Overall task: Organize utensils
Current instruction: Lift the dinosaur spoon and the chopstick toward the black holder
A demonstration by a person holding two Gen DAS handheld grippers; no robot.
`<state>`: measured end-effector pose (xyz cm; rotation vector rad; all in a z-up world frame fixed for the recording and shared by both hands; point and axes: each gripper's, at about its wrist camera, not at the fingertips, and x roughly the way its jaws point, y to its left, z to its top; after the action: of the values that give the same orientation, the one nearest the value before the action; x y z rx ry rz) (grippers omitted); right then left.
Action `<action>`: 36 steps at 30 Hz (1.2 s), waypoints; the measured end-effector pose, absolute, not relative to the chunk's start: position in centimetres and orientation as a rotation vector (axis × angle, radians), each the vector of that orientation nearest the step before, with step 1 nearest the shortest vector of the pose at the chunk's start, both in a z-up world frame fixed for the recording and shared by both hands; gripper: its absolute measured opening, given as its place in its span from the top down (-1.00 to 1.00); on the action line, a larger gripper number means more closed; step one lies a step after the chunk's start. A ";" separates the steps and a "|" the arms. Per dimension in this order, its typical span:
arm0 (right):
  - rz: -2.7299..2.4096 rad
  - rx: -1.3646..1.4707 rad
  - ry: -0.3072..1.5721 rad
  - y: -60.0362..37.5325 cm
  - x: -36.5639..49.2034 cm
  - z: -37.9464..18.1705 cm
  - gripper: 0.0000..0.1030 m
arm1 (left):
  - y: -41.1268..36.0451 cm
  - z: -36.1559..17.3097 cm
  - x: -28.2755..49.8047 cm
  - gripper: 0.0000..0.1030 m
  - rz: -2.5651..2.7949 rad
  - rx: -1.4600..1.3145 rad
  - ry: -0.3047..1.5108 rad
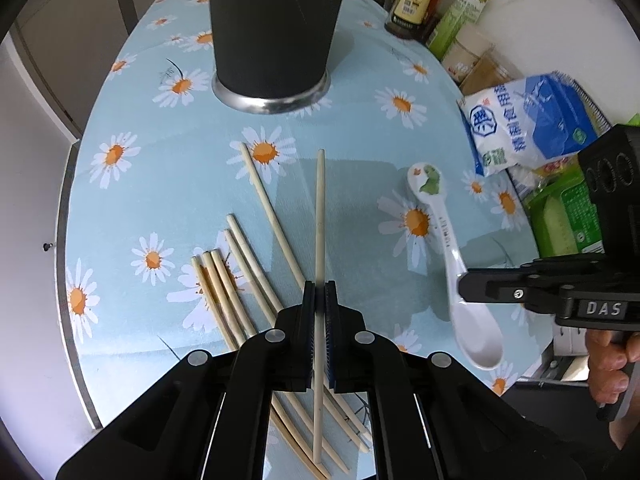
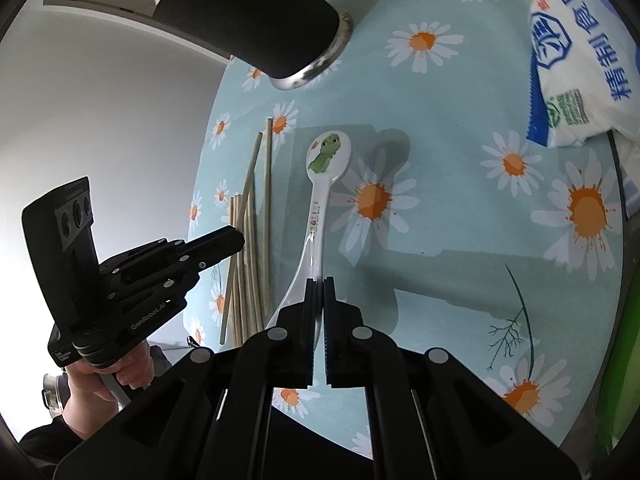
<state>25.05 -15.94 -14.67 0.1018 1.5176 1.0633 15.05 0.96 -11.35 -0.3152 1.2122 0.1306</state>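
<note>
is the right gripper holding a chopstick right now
No, the right gripper is shut on the white spoon; the left gripper holds the chopstick.

The left gripper (image 1: 319,300) has its jaws closed on a single chopstick (image 1: 319,216) that points toward the black cup (image 1: 274,28). More chopsticks (image 1: 240,276) lie loose on the table (image 1: 360,128) beneath — the right gripper (image 1: 480,290) grips a white spoon (image 1: 444,232) at the right.
</note>
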 end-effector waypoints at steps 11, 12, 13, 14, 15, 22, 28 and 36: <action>1.119 0.064 1.458 -13.6 24.9 -12.5 0.92 | 2.0 -8.6 13.2 0.93 0.183 -0.358 1.103; 1.124 0.062 1.452 -13.5 24.9 -12.4 0.92 | 2.0 -8.2 13.1 0.93 0.191 -0.355 1.089; 1.132 0.058 1.443 -13.2 24.9 -12.1 0.92 | 2.0 -7.7 12.8 0.93 0.196 -0.350 1.070; 1.141 0.055 1.432 -12.8 24.9 -11.8 0.92 | 2.1 -7.5 12.7 0.93 0.198 -0.352 1.060; 1.149 0.052 1.421 -12.5 24.9 -11.5 0.92 | 2.2 -7.1 12.6 0.93 0.199 -0.359 1.047; 1.226 0.063 1.322 -10.8 25.0 -9.1 0.92 | 2.9 -4.7 11.7 0.93 0.202 -0.400 0.937; 1.272 0.080 1.245 -9.6 25.3 -7.5 0.92 | 3.7 -2.7 11.6 0.93 0.182 -0.420 0.856; 1.296 0.097 1.103 -9.8 26.2 -4.8 0.92 | 4.7 -0.5 11.9 0.93 0.154 -0.437 0.743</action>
<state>26.18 -9.78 -4.83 0.0970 1.1034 1.2959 11.94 4.73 -0.48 -0.4374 0.7430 0.1542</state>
